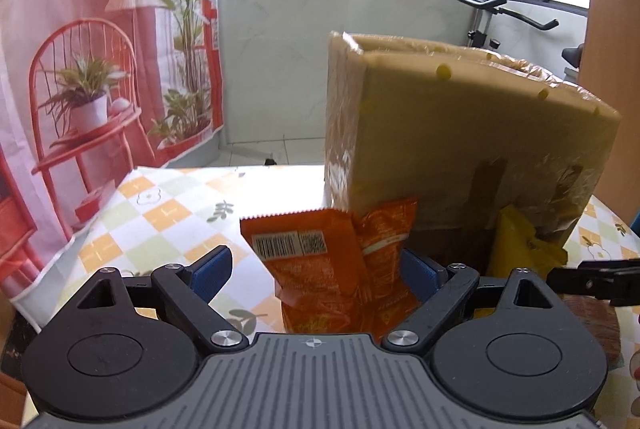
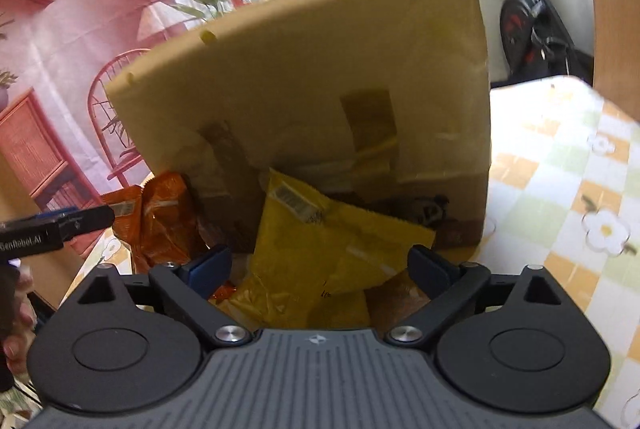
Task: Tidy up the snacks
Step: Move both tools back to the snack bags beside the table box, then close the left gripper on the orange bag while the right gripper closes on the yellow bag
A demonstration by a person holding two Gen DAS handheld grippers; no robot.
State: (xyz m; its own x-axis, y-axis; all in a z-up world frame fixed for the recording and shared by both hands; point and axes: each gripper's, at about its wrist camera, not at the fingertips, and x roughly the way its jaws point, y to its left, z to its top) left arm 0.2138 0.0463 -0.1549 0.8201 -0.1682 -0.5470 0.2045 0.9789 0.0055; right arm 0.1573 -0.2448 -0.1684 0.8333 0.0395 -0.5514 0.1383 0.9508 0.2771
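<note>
A: Where's each pack?
B: Orange pack (image 1: pixel 332 269) lies between the wide-open, empty left tool (image 1: pixel 320 269); yellow pack (image 2: pixel 320 253) likewise inside the right tool (image 2: pixel 320 265); both against the box (image 1: pixel 460 133).

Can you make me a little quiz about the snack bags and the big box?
1. True or false: the orange bag sits between the open fingers of the left gripper.
2. Which bag is in front of the right gripper? A) yellow bag B) blue bag C) green bag
3. Fill in: both bags lean against a cardboard ___ on the checked tablecloth.

Key: 1 true; 2 A; 3 box.
</note>
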